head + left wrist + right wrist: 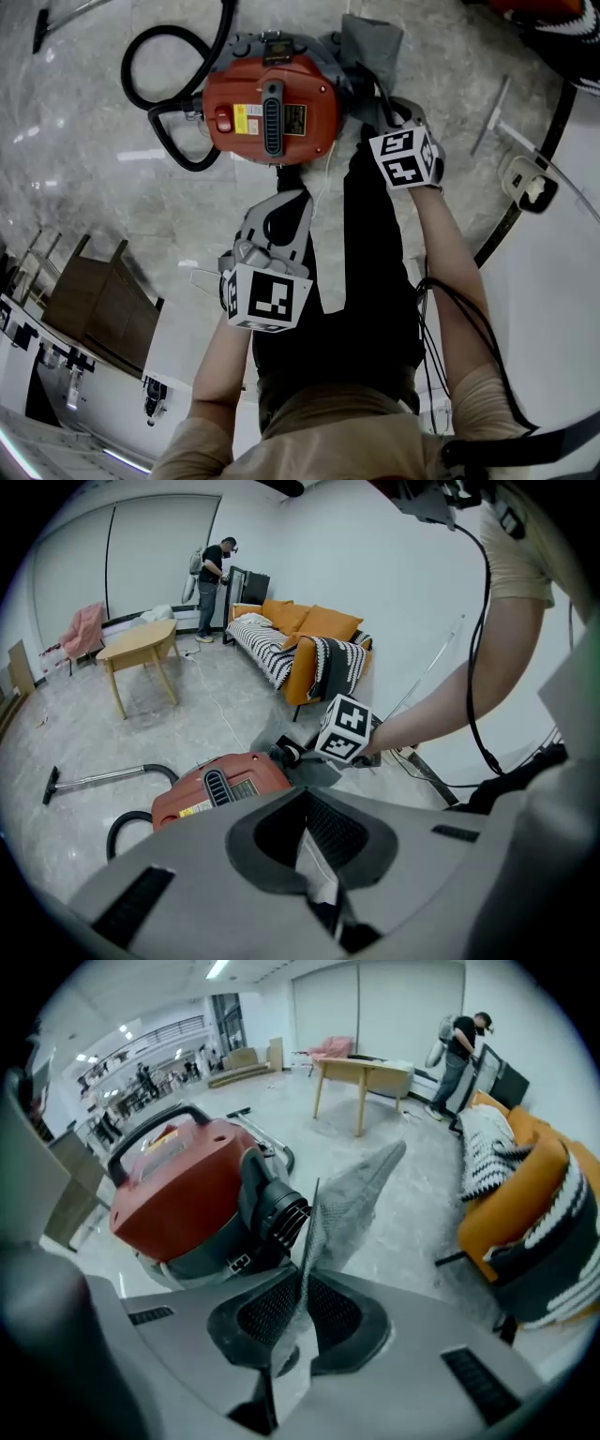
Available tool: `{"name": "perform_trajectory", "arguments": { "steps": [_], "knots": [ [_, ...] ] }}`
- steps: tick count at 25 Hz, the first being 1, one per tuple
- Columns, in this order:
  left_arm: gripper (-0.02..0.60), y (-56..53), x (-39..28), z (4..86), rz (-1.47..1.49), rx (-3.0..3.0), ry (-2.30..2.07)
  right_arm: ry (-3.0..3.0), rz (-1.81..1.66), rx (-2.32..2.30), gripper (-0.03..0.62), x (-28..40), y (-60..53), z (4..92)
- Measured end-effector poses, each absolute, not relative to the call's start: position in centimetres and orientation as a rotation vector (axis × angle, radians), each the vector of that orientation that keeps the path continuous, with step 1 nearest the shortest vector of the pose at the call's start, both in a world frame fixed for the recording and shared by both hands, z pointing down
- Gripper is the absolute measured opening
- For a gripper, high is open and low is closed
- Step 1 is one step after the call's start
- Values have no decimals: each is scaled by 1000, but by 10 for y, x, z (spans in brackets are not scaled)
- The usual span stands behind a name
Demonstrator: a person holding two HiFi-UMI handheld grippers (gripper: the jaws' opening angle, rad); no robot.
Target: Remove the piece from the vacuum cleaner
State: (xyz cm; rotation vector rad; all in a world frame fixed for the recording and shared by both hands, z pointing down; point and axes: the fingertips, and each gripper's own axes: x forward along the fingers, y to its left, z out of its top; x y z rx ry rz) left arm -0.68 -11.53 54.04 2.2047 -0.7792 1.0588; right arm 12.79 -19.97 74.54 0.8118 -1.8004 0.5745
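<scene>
The red vacuum cleaner point(270, 111) stands on the marble floor, its black hose point(155, 80) curling off to the left. My right gripper point(368, 96) is at the cleaner's right side, shut on a grey mesh cloth piece point(371, 42). In the right gripper view the piece point(361, 1199) runs up from the pinched jaws point(302, 1283), beside the cleaner's black ribbed port point(281, 1215). My left gripper point(289, 194) hovers nearer me, above the cleaner's near edge. Its jaws point(306, 803) are together and I see nothing held between them.
The hose's metal wand and floor nozzle point(94, 780) lie to the left. An orange sofa point(305, 635), a wooden table point(139, 647) and a person point(212, 572) are at the back of the room. A metal tube point(491, 114) lies on the floor at right, wooden furniture point(103, 300) at left.
</scene>
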Motion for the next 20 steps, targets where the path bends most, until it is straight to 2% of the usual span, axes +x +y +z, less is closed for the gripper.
{"name": "perform_trajectory", "arguments": {
  "steps": [4,15,20],
  "knots": [
    [0,-117,-5,540,1059,2210,-777,-1789,529,838,32,128,-199,746],
    [0,-118,-5,542,1056,2208,-775,-1605,1756,1306,37,132,-203,746],
    [0,-119,-4,541,1052,2208,-778,-1555,1969,1305,40,131,-203,745]
  ]
}}
